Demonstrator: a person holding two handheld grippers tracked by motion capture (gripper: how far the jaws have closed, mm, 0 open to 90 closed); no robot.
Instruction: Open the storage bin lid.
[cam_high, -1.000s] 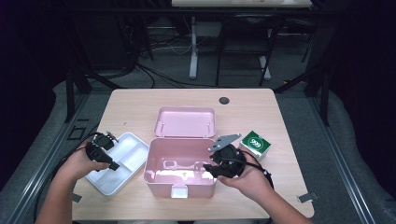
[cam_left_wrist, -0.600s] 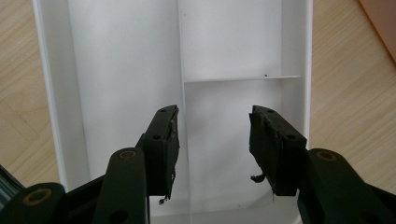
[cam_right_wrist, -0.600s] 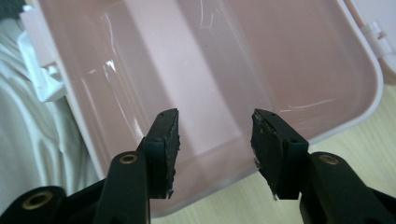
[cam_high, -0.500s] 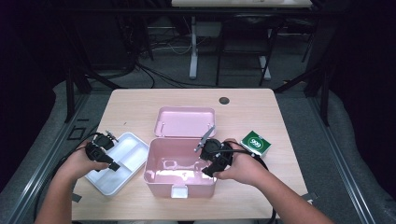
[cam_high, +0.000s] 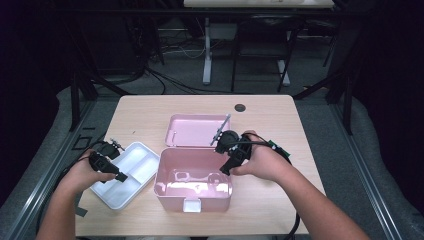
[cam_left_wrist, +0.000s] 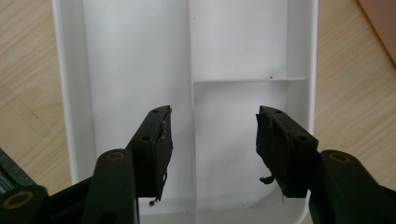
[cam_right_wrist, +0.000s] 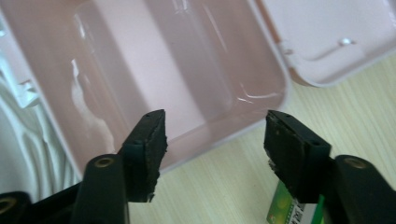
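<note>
Left gripper sits over the white tray, jaws wide apart w/ nothing between them; they've just been opening. The tray's centre divider runs up between the jaws, tray floor bare beneath. Right gripper hangs above the near-right corner of the pink box; its jaws have just been opening too, nothing held, box rim crossing between them. Green packet lies on the surface under the right-hand jaw.

Risks, I'd guess: a jaw clipping the box rim and shoving the box; left jaws nudging the light tray.

Packet is half hidden by the jaw, label unreadable, and the glare makes the box floor hard to judge
</note>
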